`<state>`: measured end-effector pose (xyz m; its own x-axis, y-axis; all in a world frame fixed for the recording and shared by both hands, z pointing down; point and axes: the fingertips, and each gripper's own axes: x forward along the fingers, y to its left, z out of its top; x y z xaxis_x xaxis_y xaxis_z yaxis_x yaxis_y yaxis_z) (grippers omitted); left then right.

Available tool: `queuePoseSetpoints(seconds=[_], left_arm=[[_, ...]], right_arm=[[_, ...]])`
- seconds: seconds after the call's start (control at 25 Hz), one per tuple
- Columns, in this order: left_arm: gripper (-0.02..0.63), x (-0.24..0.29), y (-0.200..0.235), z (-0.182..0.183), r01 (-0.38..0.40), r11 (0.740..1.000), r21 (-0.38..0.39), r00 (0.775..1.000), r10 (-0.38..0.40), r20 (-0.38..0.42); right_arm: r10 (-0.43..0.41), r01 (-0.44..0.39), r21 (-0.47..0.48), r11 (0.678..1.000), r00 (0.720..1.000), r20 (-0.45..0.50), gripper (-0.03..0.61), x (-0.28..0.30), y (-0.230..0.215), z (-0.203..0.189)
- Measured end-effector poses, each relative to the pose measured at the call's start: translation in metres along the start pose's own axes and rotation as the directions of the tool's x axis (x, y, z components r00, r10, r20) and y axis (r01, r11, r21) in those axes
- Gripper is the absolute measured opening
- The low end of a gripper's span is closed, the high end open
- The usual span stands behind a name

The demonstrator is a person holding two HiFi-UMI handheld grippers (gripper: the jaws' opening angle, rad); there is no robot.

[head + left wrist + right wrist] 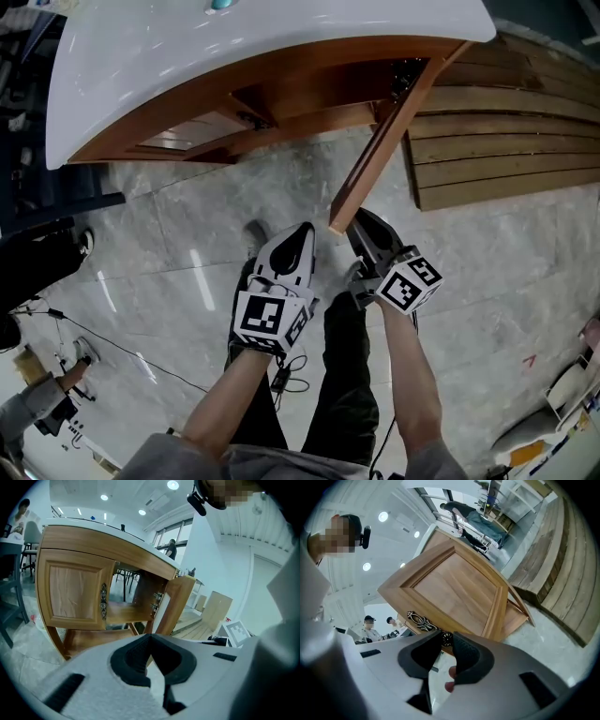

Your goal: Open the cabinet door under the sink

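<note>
Under the white sink counter (234,56) stands a wooden cabinet (281,103). Its right door (380,155) is swung wide open toward me and shows edge-on; in the right gripper view its panel (454,592) fills the middle. An ornate metal handle (423,620) ends in a round knob that sits at the tips of my right gripper (447,639), whose jaws are closed in on it. In the head view the right gripper (361,223) is at the door's free edge. My left gripper (302,232) hangs beside it, shut and empty (150,638). The left door (77,592) stays closed.
A stack of wooden planks (497,141) lies on the floor right of the cabinet. Black cables (112,347) trail across the marble floor at left. My legs and shoes are below the grippers. Other people stand in the background.
</note>
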<state>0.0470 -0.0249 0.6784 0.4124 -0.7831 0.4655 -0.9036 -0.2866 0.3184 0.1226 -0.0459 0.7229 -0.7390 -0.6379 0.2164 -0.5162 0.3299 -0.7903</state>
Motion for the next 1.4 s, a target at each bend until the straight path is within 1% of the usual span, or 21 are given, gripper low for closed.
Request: queuePoseSetpoints(seconds=[0.12, 0.2, 0.32, 0.48, 0.6, 0.76, 0.96, 1.04, 1.16, 1.24, 1.4], left_arm=[[0.008, 0.004, -0.019, -0.004, 0.014, 1.0, 0.001, 1.0, -0.014, 0.0], [0.008, 0.006, -0.033, -0.007, 0.026, 1.0, 0.004, 1.0, -0.026, 0.001], [0.008, 0.01, -0.05, -0.01, 0.04, 0.999, 0.002, 0.999, -0.04, -0.001], [0.008, 0.02, -0.078, -0.016, 0.06, 0.998, -0.001, 0.998, -0.06, -0.011], [0.008, 0.028, -0.098, -0.016, 0.083, 0.996, 0.01, 0.996, -0.083, -0.016], [0.008, 0.038, -0.113, -0.014, 0.1, 0.995, 0.017, 0.995, -0.1, -0.024], [0.008, 0.049, -0.129, -0.011, 0.132, 0.99, 0.047, 0.991, -0.131, -0.034], [0.008, 0.051, -0.132, -0.013, 0.139, 0.989, 0.052, 0.99, -0.137, -0.043], [0.008, 0.054, -0.138, -0.015, 0.147, 0.988, 0.056, 0.988, -0.144, -0.058], [0.008, 0.056, -0.144, -0.013, 0.157, 0.986, 0.063, 0.986, -0.154, -0.06], [0.008, 0.054, -0.152, -0.008, 0.17, 0.983, 0.076, 0.984, -0.165, -0.065]], right_arm=[[0.003, -0.003, 0.001, 1.0, 1.0, -0.009, 0.08, -0.02, -0.008, 0.006], [-0.009, 0.009, -0.002, 1.0, 1.0, -0.003, 0.078, -0.036, -0.014, 0.01], [-0.045, 0.045, -0.01, 0.999, 0.999, 0.017, 0.069, -0.061, -0.028, 0.019], [-0.094, 0.095, -0.042, 0.995, 0.995, 0.016, 0.063, -0.087, -0.05, 0.033], [-0.139, 0.142, -0.063, 0.988, 0.989, 0.046, 0.06, -0.105, -0.064, 0.049], [-0.188, 0.194, -0.091, 0.977, 0.979, 0.074, 0.055, -0.121, -0.075, 0.064], [-0.228, 0.24, -0.079, 0.968, 0.965, 0.131, 0.055, -0.139, -0.09, 0.081], [-0.23, 0.242, -0.09, 0.966, 0.965, 0.126, 0.055, -0.144, -0.091, 0.08], [-0.213, 0.223, -0.099, 0.97, 0.972, 0.102, 0.054, -0.148, -0.083, 0.069], [-0.208, 0.218, -0.093, 0.972, 0.972, 0.107, 0.054, -0.152, -0.079, 0.067], [-0.21, 0.22, -0.069, 0.973, 0.969, 0.132, 0.015, -0.162, -0.074, 0.07]])
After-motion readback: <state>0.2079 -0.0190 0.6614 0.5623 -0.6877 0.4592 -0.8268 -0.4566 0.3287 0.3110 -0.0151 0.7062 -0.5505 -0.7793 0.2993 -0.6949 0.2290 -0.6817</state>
